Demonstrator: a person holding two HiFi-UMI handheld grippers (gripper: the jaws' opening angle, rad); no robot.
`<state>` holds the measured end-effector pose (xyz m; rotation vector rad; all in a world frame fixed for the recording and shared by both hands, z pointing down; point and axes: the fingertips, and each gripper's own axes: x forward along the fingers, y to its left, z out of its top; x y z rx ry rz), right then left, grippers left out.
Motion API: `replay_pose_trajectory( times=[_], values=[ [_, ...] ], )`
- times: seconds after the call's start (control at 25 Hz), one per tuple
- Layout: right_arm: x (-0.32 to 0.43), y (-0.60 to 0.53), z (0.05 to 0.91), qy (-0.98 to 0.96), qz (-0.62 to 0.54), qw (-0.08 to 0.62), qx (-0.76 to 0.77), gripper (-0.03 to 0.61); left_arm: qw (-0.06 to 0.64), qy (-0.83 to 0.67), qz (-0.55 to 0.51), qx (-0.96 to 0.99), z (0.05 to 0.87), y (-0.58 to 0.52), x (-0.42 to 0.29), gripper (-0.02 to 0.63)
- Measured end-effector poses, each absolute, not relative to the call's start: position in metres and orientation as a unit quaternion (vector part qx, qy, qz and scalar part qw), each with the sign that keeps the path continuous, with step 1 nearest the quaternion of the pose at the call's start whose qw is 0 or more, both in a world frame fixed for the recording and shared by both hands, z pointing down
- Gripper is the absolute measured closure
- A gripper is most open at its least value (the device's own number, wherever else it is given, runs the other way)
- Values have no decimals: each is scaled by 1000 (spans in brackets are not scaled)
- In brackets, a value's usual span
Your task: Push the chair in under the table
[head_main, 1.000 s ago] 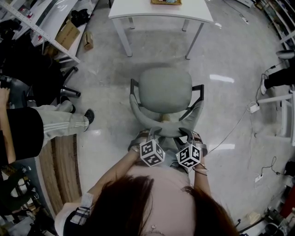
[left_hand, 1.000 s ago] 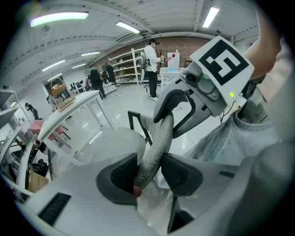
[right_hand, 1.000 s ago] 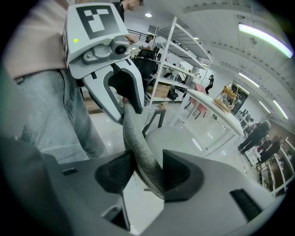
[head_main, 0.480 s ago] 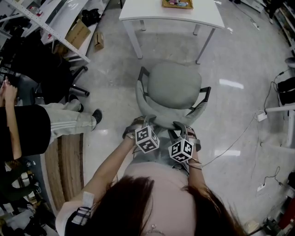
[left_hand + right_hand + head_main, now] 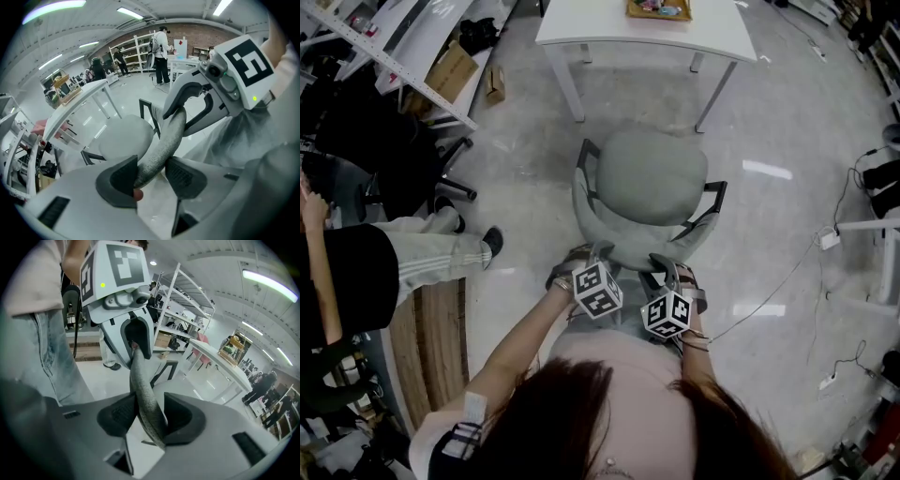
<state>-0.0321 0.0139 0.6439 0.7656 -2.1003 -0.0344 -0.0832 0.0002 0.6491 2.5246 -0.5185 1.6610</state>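
I find the left tongs (image 5: pixel 152 171), just eased wider, and the right tongs (image 5: pixel 147 416), just tightened, pinching the backrest (image 5: pixel 623 251) of the office chair (image 5: pixel 652 178), which stands short of the table (image 5: pixel 609 23); a skewed push could drive an armrest (image 5: pixel 715 202) into a table leg (image 5: pixel 719 92).

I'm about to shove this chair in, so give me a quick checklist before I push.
1. Left gripper on backrest, jaws just eased wider: ok.
2. Right gripper on backrest, jaws just tightened: ok.
3. Chair lined up between table legs: ok.
4. Floor between chair and table clear: ok.
5. Cable away from chair: ok.
6. Bystander's shoe clear of chair: ok.
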Motion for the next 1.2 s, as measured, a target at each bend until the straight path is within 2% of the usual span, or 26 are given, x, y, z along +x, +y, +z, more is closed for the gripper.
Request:
replay_pose_trajectory(
  times=[0.28, 0.8, 1.2],
  values=[
    [-27, 7, 649, -858, 0, 430, 282, 376, 48, -172, 545, 819, 650, -2, -79, 431],
    [-27, 6, 650, -868, 24, 415, 271, 367, 58, -184, 552, 811, 652, -1, -78, 431],
    [6, -5, 649, -858, 45, 410, 308, 348, 68, -191, 541, 816, 651, -9, -49, 431]
  ],
)
